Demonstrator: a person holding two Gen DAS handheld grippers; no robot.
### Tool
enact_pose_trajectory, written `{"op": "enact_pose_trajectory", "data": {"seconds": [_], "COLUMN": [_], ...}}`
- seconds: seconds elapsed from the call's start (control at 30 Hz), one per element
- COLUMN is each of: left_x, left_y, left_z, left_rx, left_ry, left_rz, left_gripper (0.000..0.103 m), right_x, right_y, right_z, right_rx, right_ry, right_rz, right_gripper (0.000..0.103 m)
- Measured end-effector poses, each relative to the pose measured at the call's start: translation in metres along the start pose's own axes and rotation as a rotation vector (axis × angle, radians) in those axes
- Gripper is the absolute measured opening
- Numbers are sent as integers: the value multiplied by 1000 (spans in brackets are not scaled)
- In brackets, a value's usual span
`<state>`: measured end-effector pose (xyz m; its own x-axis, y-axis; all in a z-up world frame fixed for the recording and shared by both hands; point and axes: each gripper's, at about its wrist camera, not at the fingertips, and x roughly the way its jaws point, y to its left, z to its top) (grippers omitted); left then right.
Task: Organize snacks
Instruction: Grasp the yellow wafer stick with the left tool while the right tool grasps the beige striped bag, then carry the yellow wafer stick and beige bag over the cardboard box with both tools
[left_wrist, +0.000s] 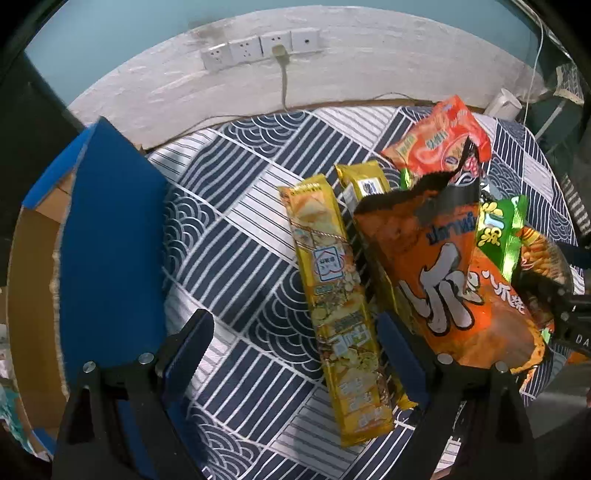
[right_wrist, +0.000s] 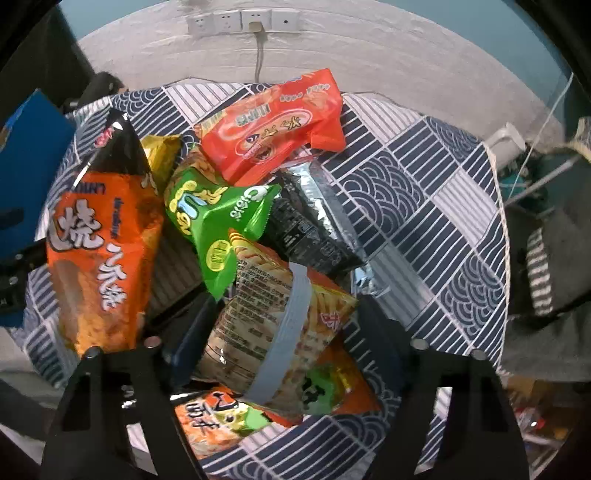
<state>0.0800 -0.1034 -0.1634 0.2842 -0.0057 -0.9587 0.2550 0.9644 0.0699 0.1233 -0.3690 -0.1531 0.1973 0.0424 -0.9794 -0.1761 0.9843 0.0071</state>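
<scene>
My left gripper (left_wrist: 295, 343) points down, open, straddling the lower half of a long yellow snack pack (left_wrist: 332, 295) that lies flat; neither finger touches it. A second yellow pack (left_wrist: 365, 184) lies beside it, partly under a large orange bag (left_wrist: 443, 277). My right gripper (right_wrist: 284, 332) has a fries-print snack bag (right_wrist: 273, 325) filling the gap between its fingers, with both sides against the pads. Around it lie the orange bag (right_wrist: 99, 258), a green bag (right_wrist: 221, 218), a red pack (right_wrist: 273, 125), a black and silver pack (right_wrist: 314, 229) and an orange pack (right_wrist: 221, 417) underneath.
A blue box (left_wrist: 110, 240) with a cardboard inside stands open at the left edge of the table. The blue-and-white patterned cloth (left_wrist: 240, 240) covers the table, which meets a white wall with sockets (left_wrist: 258, 48). A white object (left_wrist: 502, 103) sits at the far right corner.
</scene>
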Motion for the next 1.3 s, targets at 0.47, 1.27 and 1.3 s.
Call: {"op": "enact_pose_trajectory", "data": {"seconds": [0.47,1.27,1.3], "left_x": [45,36,31], "left_y": [-6,19,19], "left_z": [15,10,10], "left_rx": [-34,-21,-21], "left_ry": [69,-9,-25], "left_rz": [-38,-30,-26], "left_gripper": [92,31,31], "right_x": [-14,-48,-51], "right_y": [-7,12,14], "right_z": [4,6,7], "right_rx": [-35,-93,-99], "right_ry": [-64,-149,-157], "right_rz": [0,23,24], "right_gripper": [50,49,49]}}
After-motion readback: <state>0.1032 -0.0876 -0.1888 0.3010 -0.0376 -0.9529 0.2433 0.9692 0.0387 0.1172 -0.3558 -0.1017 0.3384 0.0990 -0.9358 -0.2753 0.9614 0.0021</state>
